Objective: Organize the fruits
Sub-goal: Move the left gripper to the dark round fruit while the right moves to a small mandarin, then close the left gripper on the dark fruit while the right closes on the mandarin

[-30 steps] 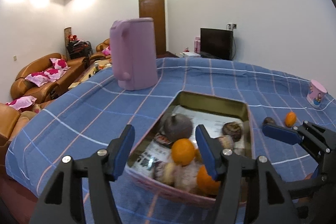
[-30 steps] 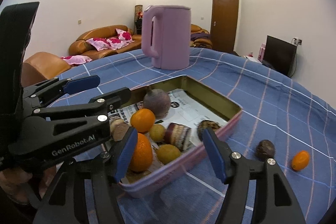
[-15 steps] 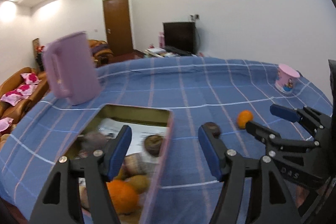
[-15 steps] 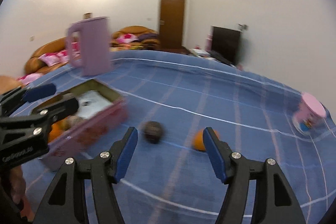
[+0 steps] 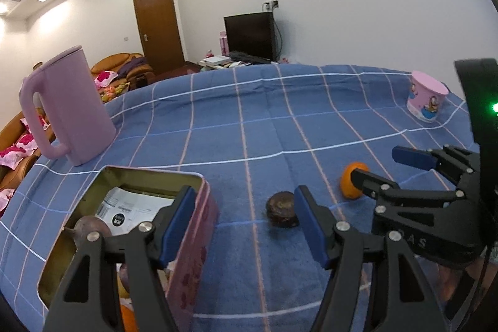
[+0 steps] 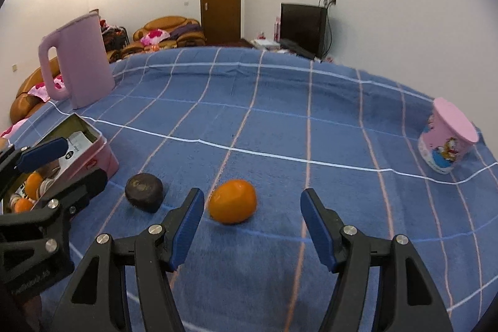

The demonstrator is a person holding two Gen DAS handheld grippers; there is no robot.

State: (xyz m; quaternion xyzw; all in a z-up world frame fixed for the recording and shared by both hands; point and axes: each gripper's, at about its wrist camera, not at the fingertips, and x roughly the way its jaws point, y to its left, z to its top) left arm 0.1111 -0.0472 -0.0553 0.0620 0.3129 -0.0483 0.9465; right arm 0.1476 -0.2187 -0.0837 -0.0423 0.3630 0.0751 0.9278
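On the blue checked cloth (image 6: 280,120), an orange (image 6: 232,201) and a dark fruit (image 6: 144,192) remained outside the part-filled tin (image 5: 190,254), both grippers, left (image 5: 246,223) and right (image 6: 252,226), wide open and empty

Orange fruit (image 6: 232,205), small, oval, lies loose on cloth, well right of pink tin (image 5: 190,263). Dark brown round fruit (image 6: 144,192), wrinkled, sits between orange and tin, touching neither. Tin open, holding more orange and dark fruits on printed paper.

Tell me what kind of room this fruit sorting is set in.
Most likely a home living room: a brown sofa with pink cushions, a TV by the wall, and a table under a blue checked cloth holding a pink kettle.
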